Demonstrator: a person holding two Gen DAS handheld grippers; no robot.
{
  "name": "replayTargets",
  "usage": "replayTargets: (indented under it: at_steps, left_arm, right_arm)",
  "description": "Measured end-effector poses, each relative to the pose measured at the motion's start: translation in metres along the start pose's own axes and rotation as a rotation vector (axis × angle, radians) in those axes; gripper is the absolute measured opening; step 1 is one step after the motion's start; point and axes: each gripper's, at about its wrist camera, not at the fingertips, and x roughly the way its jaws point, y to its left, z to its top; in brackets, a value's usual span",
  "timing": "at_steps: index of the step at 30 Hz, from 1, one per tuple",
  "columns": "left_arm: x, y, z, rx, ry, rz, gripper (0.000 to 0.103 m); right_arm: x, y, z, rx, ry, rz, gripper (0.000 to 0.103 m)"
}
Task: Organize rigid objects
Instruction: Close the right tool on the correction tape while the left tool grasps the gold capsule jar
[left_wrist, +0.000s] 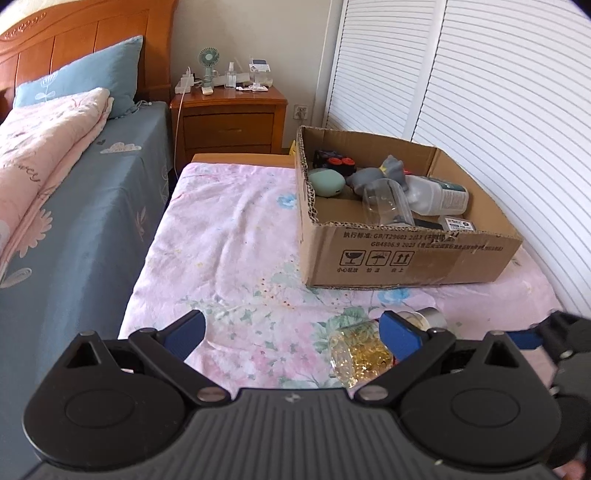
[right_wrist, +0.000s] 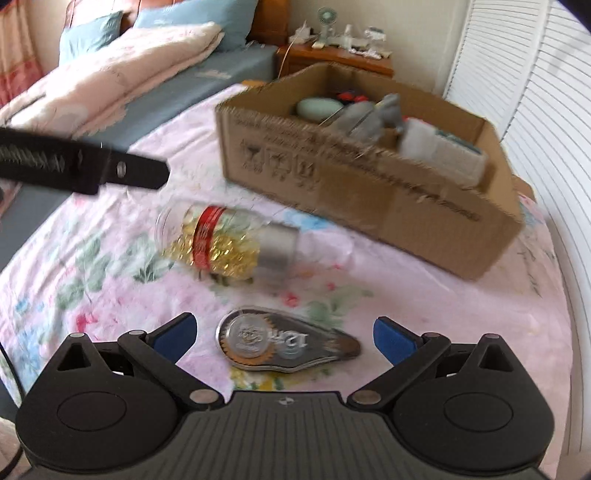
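On the floral sheet, right gripper (right_wrist: 282, 338) agape over tape dispenser (right_wrist: 284, 343); left gripper (left_wrist: 291, 332) agape, empty

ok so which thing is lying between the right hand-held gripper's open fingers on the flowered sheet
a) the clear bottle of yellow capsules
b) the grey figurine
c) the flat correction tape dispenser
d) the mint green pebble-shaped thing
c: in the right wrist view the correction tape dispenser lies flat on the flowered sheet between the spread fingers of the right hand-held gripper, while the capsule bottle lies farther ahead.
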Motion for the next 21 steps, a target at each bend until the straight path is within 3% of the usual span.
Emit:
replayTargets:
  at_steps: [5,12,15,21]
  left_arm:
    - [-0.001,-0.003,-0.001,0.01,0.008,-0.008,0.1]
    - [0.008,-0.018,-0.001,0.035,0.038,-0.039,0.1]
    - [0.011,-0.027,0.001,0.047,0.045,-0.061,0.1]
    - [0.026,-0.055,0.007,0.125,0.059,-0.084,0.1]
  right_arm:
    - [0.012,-0.002,-0.002,0.006,0.008,-0.032,0.103]
    - [0.012,-0.035,-0.009,0.115,-0.005,-0.095,0.103]
    - [0.013,-0.055,-0.016,0.19,-0.001,-0.078,0.103]
    - [0.013,-0.061,-0.022,0.173,-0.029,-0.079,0.103]
